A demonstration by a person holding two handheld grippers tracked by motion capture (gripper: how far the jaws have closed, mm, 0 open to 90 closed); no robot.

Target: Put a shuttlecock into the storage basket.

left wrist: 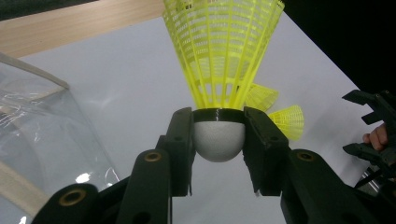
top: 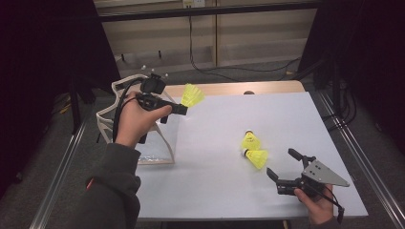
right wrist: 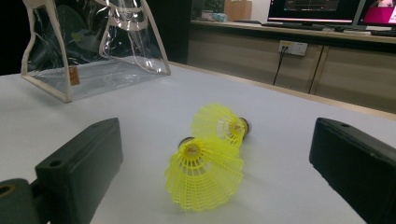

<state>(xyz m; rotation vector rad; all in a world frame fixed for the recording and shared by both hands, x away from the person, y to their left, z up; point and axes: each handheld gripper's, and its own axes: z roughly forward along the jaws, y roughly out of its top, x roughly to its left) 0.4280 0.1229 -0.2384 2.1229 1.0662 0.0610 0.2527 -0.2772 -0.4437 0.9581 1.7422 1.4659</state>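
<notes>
Between left gripper (left wrist: 218, 140) jaws — yellow mesh-skirted shuttlecock (left wrist: 222, 60), white cork.

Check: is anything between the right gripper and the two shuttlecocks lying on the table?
Nothing visible. The right gripper stands open, facing the two shuttlecocks across bare white table.

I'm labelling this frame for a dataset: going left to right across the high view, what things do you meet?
Clear bag → left gripper holding a yellow shuttlecock → two yellow shuttlecocks lying on the white table, one just above the other → right gripper, jaws open.
</notes>
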